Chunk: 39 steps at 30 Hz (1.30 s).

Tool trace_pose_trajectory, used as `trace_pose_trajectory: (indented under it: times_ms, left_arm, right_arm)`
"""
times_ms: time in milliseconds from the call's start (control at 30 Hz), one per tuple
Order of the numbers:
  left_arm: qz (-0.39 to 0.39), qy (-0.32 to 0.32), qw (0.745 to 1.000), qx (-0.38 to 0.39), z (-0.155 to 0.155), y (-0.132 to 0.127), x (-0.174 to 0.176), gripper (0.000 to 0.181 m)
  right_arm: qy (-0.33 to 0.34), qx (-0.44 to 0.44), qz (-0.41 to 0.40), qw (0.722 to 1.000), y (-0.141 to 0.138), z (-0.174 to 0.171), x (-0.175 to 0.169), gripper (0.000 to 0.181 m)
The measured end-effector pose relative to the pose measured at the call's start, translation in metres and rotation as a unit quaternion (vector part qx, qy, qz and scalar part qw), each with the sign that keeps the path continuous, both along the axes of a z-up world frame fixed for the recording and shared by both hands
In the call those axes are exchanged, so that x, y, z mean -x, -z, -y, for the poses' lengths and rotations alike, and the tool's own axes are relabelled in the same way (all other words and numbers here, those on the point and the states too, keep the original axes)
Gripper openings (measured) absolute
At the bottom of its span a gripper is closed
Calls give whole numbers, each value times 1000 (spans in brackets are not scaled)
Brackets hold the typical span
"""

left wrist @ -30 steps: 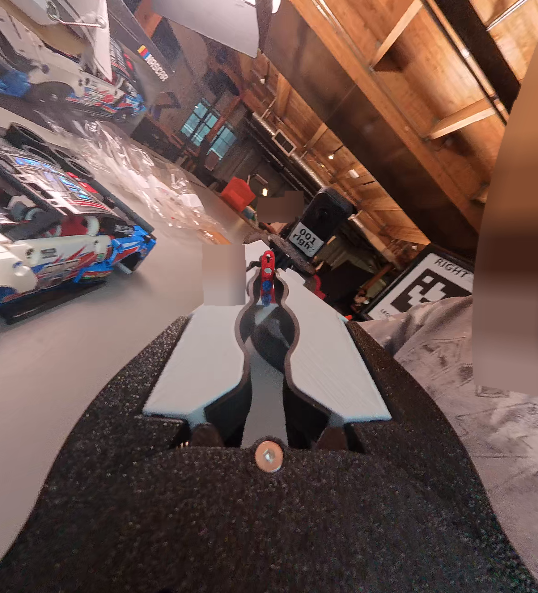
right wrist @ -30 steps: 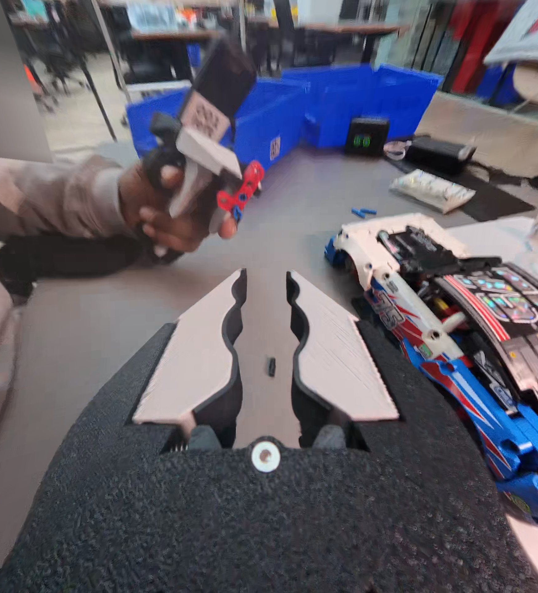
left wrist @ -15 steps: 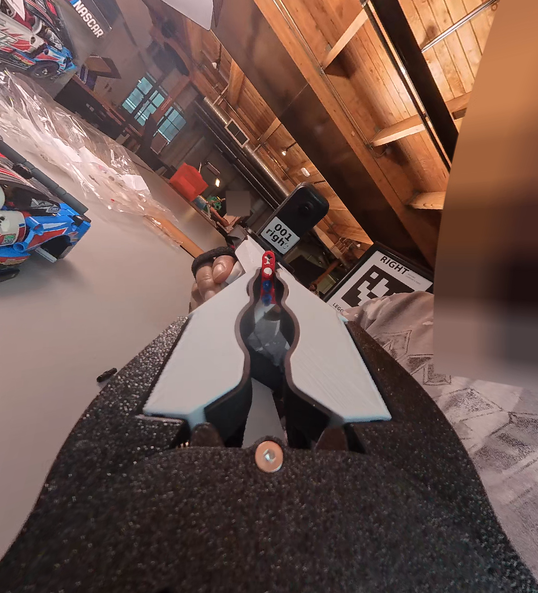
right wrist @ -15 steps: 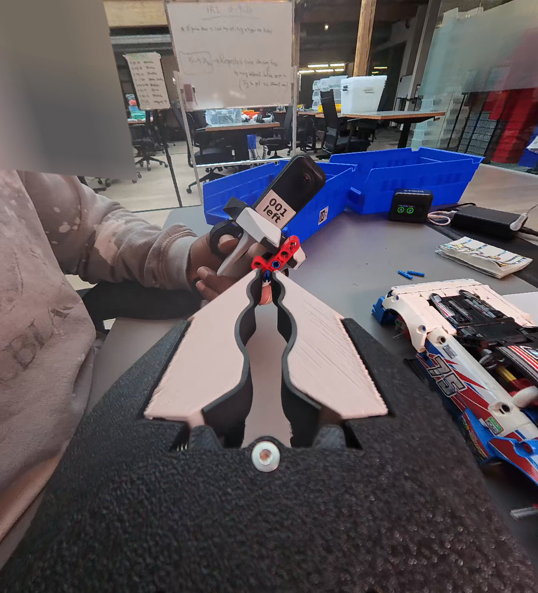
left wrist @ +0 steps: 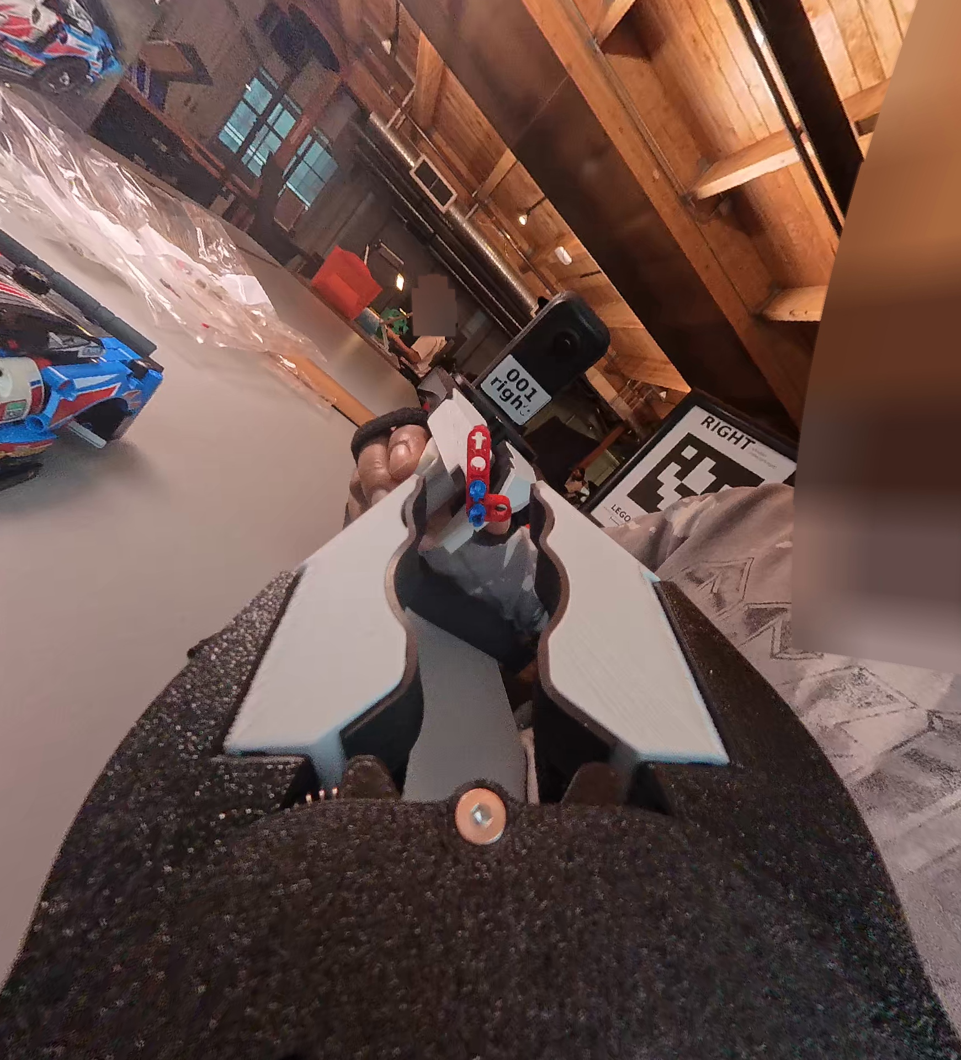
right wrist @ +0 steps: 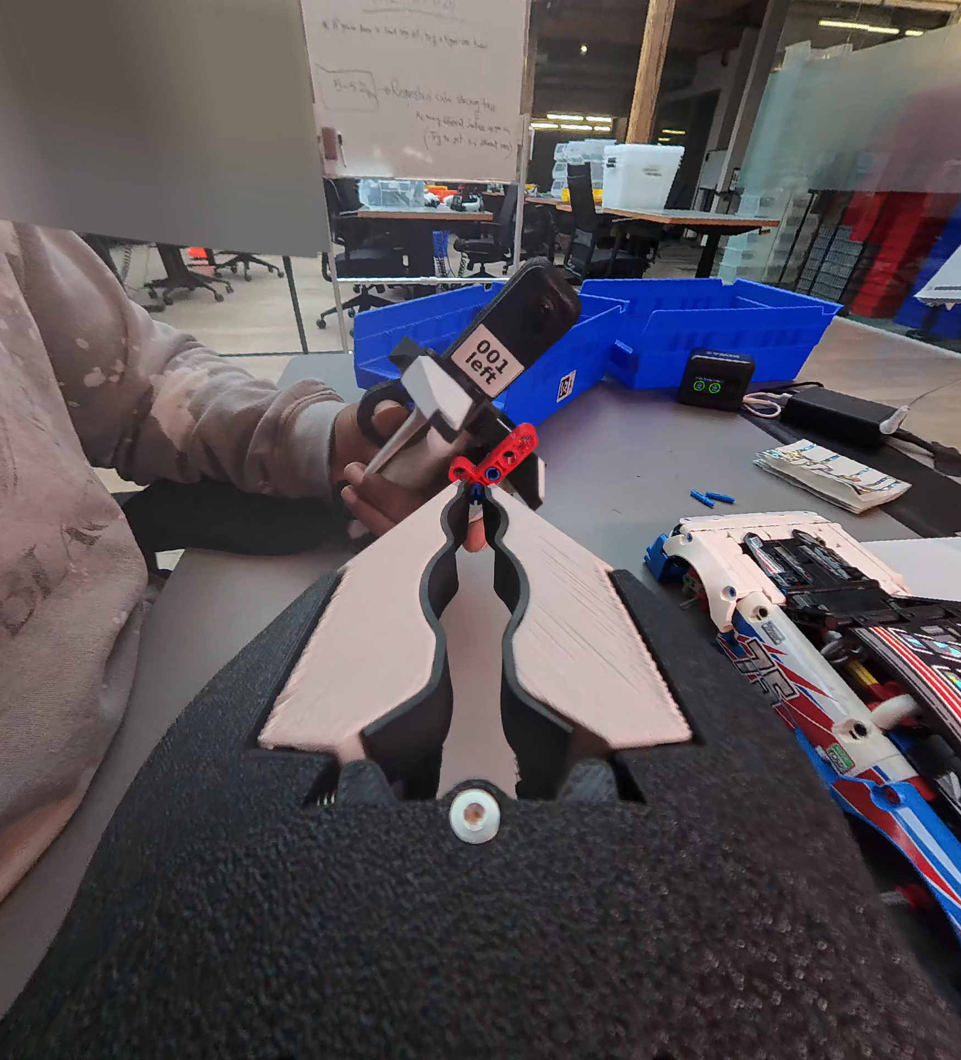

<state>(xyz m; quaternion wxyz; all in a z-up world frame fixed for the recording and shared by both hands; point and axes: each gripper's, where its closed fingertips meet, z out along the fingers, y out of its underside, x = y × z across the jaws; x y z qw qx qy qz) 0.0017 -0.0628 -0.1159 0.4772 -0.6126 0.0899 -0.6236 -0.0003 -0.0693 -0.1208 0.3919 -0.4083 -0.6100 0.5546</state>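
Right gripper (right wrist: 473, 491) is clamping the small red L-shaped plastic beam with blue pins (right wrist: 496, 456) by a pin, mid-air above the grey table (right wrist: 610, 459), left gripper (left wrist: 475, 494) is waiting spread beside it; probably light, rigid, slick, so better gripping flat faces.

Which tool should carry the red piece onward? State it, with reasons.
Right. The right tool is shut on the red piece at its blue pin; the left tool stands open, gripping nothing. The model car lies beside the right tool.
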Motion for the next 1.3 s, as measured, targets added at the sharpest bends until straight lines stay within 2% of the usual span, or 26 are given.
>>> trace_pose_trajectory:
  times_ms: [33, 133, 167, 267, 500, 733, 1167, 1200, 1267, 1300]
  left_arm:
    - [-7, 7, 1000, 0, 2, 2, -3, 34]
    - [-36, 27, 999, -8, 9, 5, -12, 24]
    - [-54, 23, 998, -12, 9, 8, -14, 18]
    - [-88, 8, 996, -34, 9, 8, -14, 15]
    - [-84, -13, 994, -64, 10, -6, -17, 14]
    - [-95, -3, 992, -80, 13, -11, -22, 12]
    - [-140, -17, 985, -99, 11, -10, -26, 12]
    - [-137, -45, 985, -99, 7, -12, -14, 13]
    - [-112, -110, 983, -91, 2, -19, 34, 10]
    - [-147, -111, 977, -111, 7, -18, 34, 12]
  right_arm:
    - [0, -2, 1, 1000, 1, 0, 0, 3]
    - [-5, -10, 6, 1000, 3, 3, 0, 3]
    - [-8, -13, 6, 1000, 4, 5, 0, 3]
    - [-7, -18, 6, 1000, 3, 5, -2, 3]
    - [-12, -4, -31, 999, -13, 7, -5, 2]
    - [-36, -10, -21, 999, -19, 9, -11, 1]
    - [-32, -45, -13, 998, -19, 7, -18, 0]
    - [-31, -41, -25, 998, -23, 4, -21, 0]
    - [2, 3, -76, 997, -52, -26, -44, 0]
    - [19, -23, -66, 997, -47, -31, -46, 0]
